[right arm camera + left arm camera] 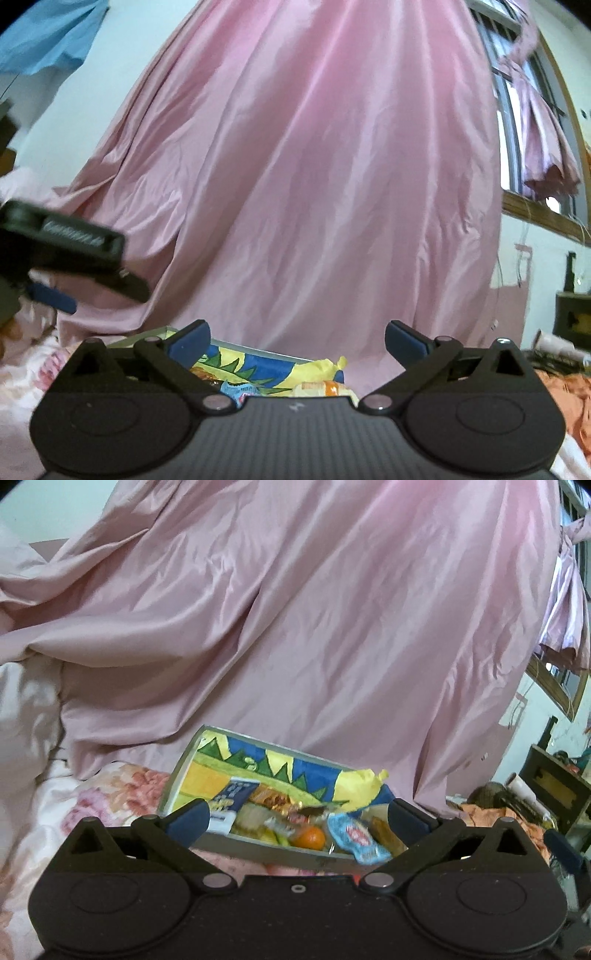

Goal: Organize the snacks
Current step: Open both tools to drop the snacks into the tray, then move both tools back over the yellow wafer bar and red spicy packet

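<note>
Pink cloth hangs behind the snack box (pixel 207 771), which rests on the flowered bed (pixel 110 797) just ahead of the left gripper (pixel 297 818), nearer than the right gripper (pixel 297 341), both with jaws wide and empty, its long axis running across.
</note>
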`<state>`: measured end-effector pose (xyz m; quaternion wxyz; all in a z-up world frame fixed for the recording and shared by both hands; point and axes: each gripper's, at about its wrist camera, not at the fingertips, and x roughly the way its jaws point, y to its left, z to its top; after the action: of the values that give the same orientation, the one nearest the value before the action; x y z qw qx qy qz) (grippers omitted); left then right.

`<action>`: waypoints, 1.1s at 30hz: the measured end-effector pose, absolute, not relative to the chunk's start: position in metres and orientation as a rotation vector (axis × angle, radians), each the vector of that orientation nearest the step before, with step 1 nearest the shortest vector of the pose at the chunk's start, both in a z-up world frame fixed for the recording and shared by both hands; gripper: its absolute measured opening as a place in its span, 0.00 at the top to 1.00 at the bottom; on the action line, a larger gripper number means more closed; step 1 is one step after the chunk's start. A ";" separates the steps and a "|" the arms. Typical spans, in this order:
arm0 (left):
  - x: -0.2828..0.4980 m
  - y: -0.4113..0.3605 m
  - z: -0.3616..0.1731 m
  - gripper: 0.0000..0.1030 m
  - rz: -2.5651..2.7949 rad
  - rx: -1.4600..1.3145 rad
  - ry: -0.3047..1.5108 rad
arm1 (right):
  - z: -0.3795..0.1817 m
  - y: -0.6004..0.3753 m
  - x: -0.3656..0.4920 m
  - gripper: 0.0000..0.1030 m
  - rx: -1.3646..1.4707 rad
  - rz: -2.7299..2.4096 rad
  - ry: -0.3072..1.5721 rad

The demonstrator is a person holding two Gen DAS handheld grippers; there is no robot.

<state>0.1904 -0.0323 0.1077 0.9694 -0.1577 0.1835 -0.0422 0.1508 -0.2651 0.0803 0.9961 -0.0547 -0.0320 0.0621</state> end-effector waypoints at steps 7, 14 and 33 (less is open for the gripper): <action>0.157 -0.030 0.103 0.01 -0.076 -0.330 0.390 | 0.084 -0.281 0.112 0.00 -0.074 0.094 -0.046; 0.128 -0.035 0.089 0.01 -0.079 -0.298 0.401 | 0.072 -0.290 0.080 0.00 -0.088 0.110 0.021; 0.103 -0.039 0.026 0.01 -0.135 -0.132 0.548 | 0.033 -0.289 0.074 0.00 -0.070 0.164 0.358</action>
<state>0.1035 -0.0389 0.0263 0.9583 -0.0652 0.2702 -0.0666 0.0741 -0.2891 0.0326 0.9801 -0.0348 0.1778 0.0816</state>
